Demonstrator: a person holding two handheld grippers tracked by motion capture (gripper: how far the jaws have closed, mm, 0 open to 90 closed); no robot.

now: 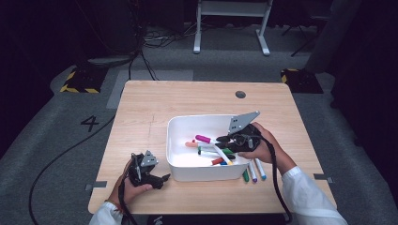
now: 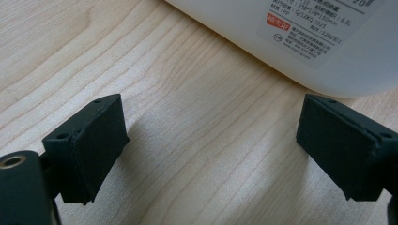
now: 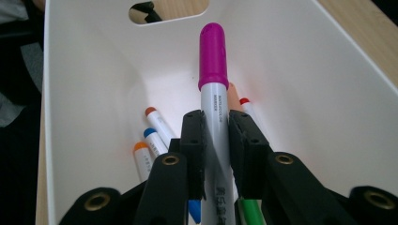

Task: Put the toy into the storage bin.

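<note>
We see a pale wooden table [image 1: 150, 108] on grey carpet [image 1: 47, 140], white desk legs [image 1: 197, 33] behind it.

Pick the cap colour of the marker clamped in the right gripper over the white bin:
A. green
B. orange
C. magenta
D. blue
C. In the right gripper view the right gripper is shut on the marker, whose cap is magenta; the high view shows the same cap pointing into the white bin, while orange and blue caps belong to markers lying loose inside.
</note>
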